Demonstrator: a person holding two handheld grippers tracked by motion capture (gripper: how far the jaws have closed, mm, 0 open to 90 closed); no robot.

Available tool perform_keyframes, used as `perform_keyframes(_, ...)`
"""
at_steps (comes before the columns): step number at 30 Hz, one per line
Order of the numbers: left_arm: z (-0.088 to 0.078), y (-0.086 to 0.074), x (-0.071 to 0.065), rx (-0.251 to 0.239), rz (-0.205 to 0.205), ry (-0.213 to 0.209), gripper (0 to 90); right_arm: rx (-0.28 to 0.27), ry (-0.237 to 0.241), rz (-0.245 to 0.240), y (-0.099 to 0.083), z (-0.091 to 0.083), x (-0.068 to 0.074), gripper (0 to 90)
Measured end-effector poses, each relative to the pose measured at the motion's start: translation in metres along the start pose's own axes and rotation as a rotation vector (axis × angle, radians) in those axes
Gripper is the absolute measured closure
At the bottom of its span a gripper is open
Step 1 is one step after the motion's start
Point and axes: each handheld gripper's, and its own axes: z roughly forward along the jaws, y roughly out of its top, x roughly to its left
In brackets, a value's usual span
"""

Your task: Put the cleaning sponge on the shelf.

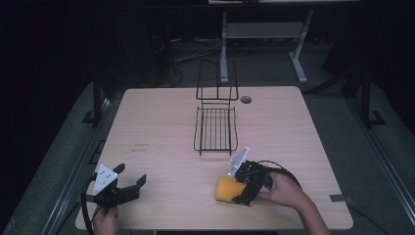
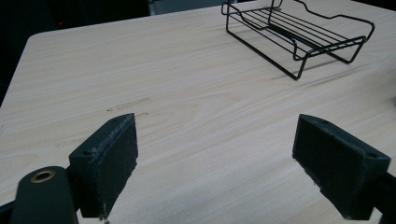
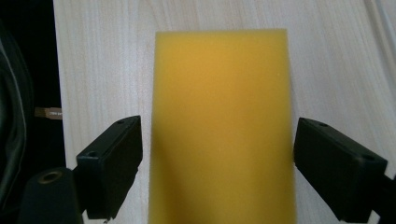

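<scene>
Yellow sponge (image 1: pixel 229 189) lies flat on the light wooden table (image 1: pixel 161 147), near the front edge and right of centre in the high view. The right gripper (image 1: pixel 238 192) is brought down over the sponge's right end, held by the person's right hand (image 1: pixel 284 191); its grey three-cornered plate (image 1: pixel 239 158) points toward the rack. A black wire rack (image 1: pixel 215 128) stands at the middle of the table, its tall back frame on the far side, well apart from the sponge. A round grommet hole (image 1: pixel 246 99) sits in the tabletop just right of the rack's back. The left gripper (image 1: pixel 131 182) hovers at the front left corner, held by the left hand (image 1: pixel 105 219), jaws spread and holding nothing.

Left gripper view: both black jaws stand wide apart over bare wood, with one pad (image 2: pixel 114 163) at the left. The wire rack (image 2: pixel 299 35) lies at the upper right, well apart from the jaws.

Right gripper view: the sponge (image 3: pixel 222 126) runs lengthwise between the jaws, its far end toward the top. The jaws are spread, one on each long side of the sponge. The left pad (image 3: pixel 119 163) sits just beside the sponge's edge and the right one is very close; contact cannot be told, and the sponge shows no squeeze. The table edge (image 3: pixel 56 70) runs down the left.
</scene>
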Motion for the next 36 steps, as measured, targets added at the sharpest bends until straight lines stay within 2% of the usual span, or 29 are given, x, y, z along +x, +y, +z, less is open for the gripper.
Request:
perform_keyframes(10, 0.0, 0.0, 0.0, 0.003, 0.001, -0.002, 13.4, 0.002, -0.001, 0.018, -0.004, 0.006, 0.001, 15.7)
perform_keyframes(36, 0.0, 0.0, 0.001, 0.002, -0.004, -0.003, 13.4, 0.012, -0.038, 0.009, -0.011, 0.016, 0.005, 16.3)
